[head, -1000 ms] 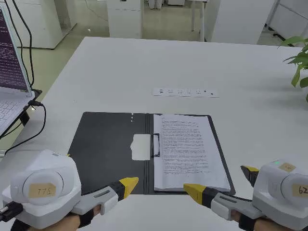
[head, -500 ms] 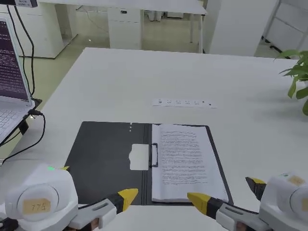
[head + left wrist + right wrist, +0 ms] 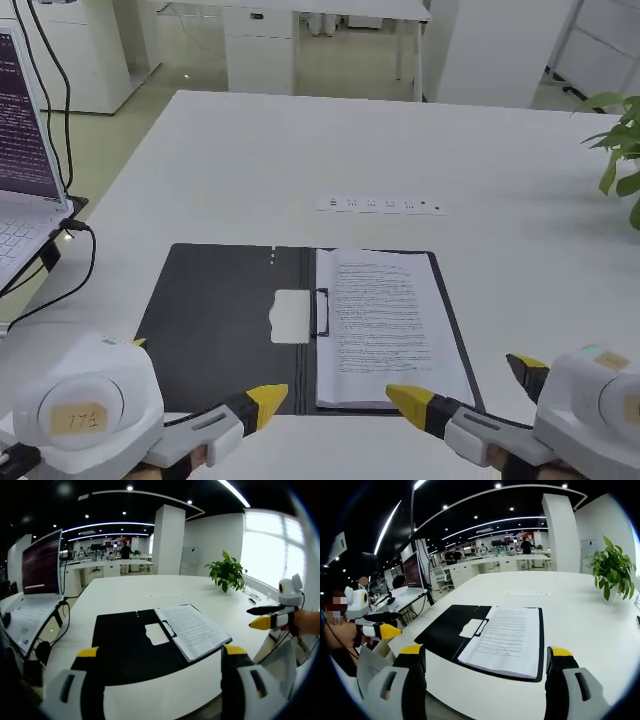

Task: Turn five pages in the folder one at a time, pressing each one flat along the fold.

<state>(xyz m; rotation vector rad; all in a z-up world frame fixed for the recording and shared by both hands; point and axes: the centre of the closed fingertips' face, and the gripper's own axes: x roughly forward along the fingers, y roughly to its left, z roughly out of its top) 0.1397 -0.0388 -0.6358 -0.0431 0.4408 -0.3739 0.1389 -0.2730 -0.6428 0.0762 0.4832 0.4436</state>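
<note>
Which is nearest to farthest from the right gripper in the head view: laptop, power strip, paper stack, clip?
From the right gripper:
1. paper stack, just ahead, on the right half of the folder
2. clip, ahead-left, at the spine
3. power strip, beyond the folder, mid-table
4. laptop, far left

Folder [image 3: 210, 330] on table [image 3: 300, 140], pages [image 3: 385, 320] on its right half, perhaps power strip [image 3: 380, 205] behind.

White table [image 3: 480, 150] bears open folder [image 3: 230, 310] and power strip [image 3: 380, 205].
</note>
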